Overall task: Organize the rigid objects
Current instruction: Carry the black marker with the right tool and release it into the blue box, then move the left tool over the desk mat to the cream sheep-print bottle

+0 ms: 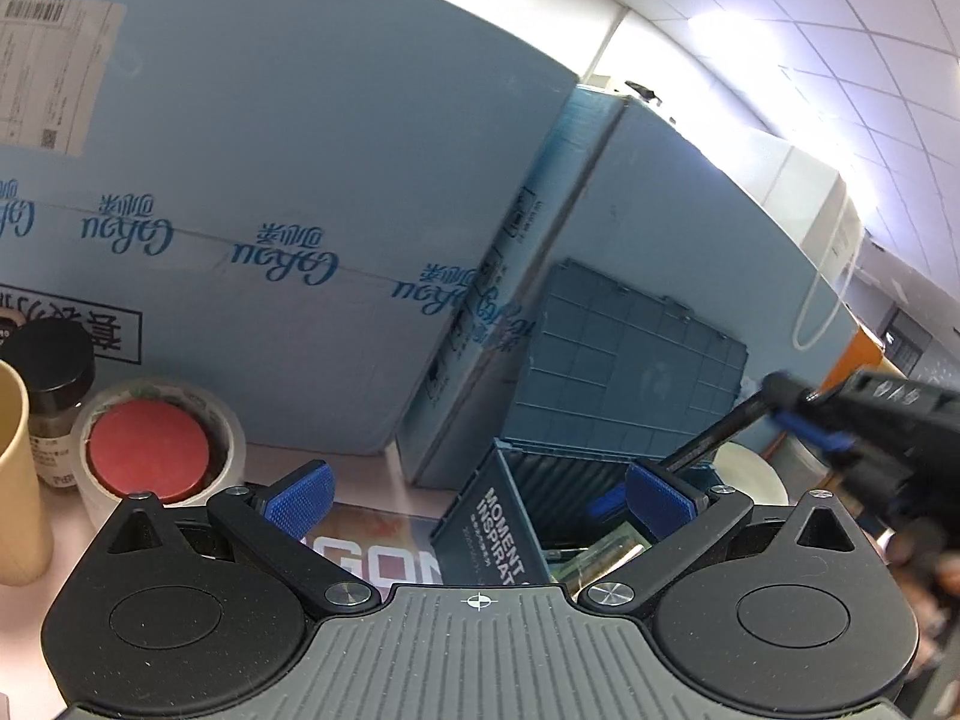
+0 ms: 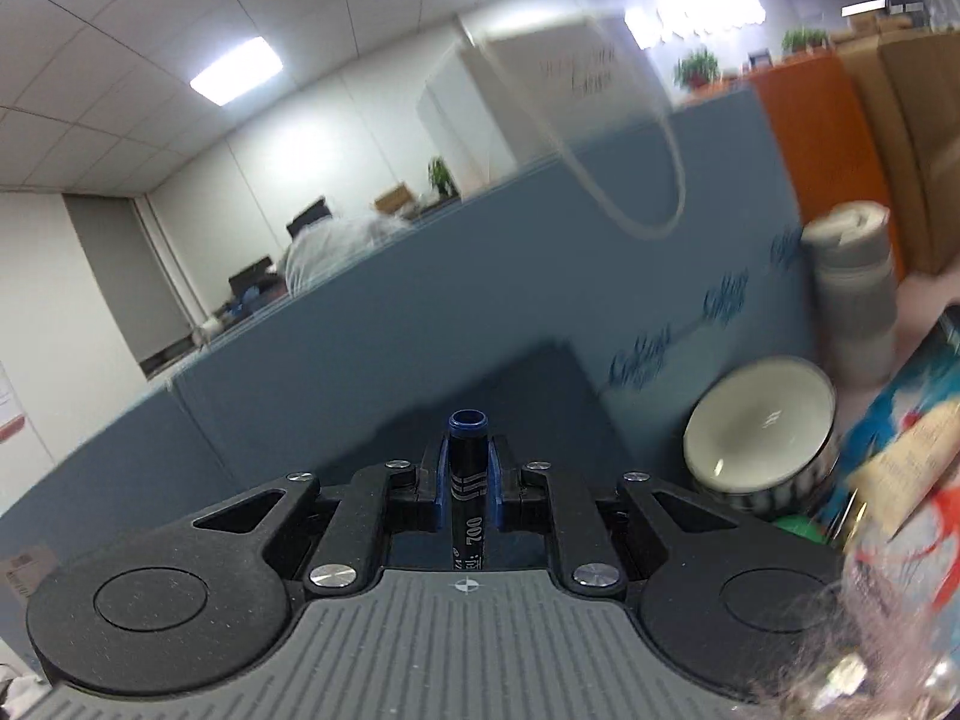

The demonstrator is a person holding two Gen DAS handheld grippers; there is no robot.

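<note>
Blue cartons (image 1: 270, 180) wall off a cluttered desk where the right gripper (image 2: 468, 474), jaws clamped on a black marker (image 2: 467, 480), seemingly carries it toward the open storage box (image 1: 600, 420) at two o'clock of the wide-open, empty left gripper (image 1: 480, 498), needing a lowered release next.

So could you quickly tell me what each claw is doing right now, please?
Left claw: open, holding nothing.
Right claw: closed on a black marker pen.
</note>
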